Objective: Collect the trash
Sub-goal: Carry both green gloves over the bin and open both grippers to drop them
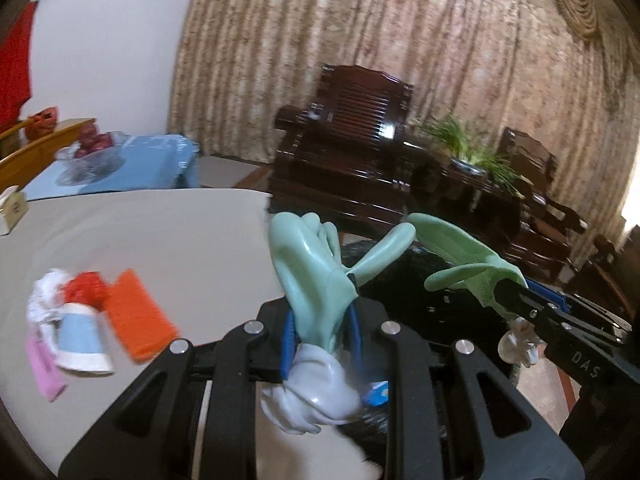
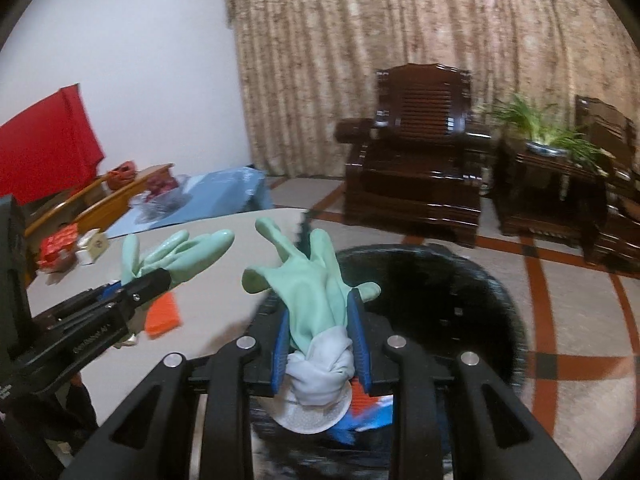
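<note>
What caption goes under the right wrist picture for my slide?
Right gripper clamps a green rubber glove above the black trash bin.

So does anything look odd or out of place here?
Yes. Each gripper is shut on a green rubber glove, the left gripper on one glove, the right gripper on another, over a black-lined bin holding trash. Litter lies scattered on the table.
</note>
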Action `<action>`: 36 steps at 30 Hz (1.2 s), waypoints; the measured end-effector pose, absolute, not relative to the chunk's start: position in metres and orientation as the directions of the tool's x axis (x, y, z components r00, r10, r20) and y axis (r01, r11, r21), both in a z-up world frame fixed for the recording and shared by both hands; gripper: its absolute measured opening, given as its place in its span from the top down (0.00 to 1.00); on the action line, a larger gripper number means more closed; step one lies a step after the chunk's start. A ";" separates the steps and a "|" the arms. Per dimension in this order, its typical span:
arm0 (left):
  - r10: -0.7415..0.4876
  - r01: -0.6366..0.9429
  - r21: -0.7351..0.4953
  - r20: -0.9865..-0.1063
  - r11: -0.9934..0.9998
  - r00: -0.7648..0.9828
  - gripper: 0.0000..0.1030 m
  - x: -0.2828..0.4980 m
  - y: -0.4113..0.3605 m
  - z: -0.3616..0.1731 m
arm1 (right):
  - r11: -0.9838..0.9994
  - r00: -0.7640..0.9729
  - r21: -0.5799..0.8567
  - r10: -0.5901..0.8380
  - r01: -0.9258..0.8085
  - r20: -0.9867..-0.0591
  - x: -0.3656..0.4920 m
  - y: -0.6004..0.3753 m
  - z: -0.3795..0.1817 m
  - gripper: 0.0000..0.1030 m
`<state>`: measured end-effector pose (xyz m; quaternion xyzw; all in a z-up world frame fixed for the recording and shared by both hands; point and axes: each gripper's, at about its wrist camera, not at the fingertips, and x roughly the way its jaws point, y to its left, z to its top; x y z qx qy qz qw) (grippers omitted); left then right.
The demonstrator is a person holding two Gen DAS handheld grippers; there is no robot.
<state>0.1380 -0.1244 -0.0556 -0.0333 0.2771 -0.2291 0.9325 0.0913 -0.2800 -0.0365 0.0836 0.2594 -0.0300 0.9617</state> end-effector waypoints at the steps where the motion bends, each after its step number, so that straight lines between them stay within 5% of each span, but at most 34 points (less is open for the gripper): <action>1: -0.455 0.421 -0.187 -0.504 0.887 0.734 0.80 0.140 -0.134 -0.057 | 0.984 0.861 0.140 -0.027 0.113 -0.509 0.092 -0.286 -0.039 0.74; 10: -0.498 0.492 -0.170 -0.542 0.854 0.677 0.79 0.157 -0.198 -0.077 | 0.969 0.820 0.129 -0.103 0.210 -0.563 0.099 -0.335 -0.068 0.74; 13: -0.521 0.521 -0.181 -0.569 0.834 0.636 0.71 0.163 -0.213 -0.089 | 0.967 0.797 0.113 -0.120 0.229 -0.591 0.103 -0.345 -0.081 0.69; 17: -0.542 0.526 -0.215 -0.575 0.823 0.613 0.38 0.168 -0.213 -0.099 | 0.961 0.769 0.076 -0.164 0.266 -0.617 0.103 -0.352 -0.093 0.39; 22: -0.540 0.522 -0.211 -0.556 0.827 0.631 0.22 0.166 -0.196 -0.096 | 0.950 0.771 0.084 -0.190 0.300 -0.608 0.088 -0.352 -0.096 0.06; 25: -0.519 0.493 -0.205 -0.533 0.845 0.668 0.12 0.162 -0.173 -0.089 | 0.952 0.792 0.123 -0.157 0.280 -0.590 0.082 -0.345 -0.092 0.06; 36: -0.332 0.307 -0.136 -0.529 0.942 0.781 0.11 0.139 -0.054 -0.074 | 0.981 0.852 0.166 0.002 0.100 -0.524 0.097 -0.266 -0.062 0.06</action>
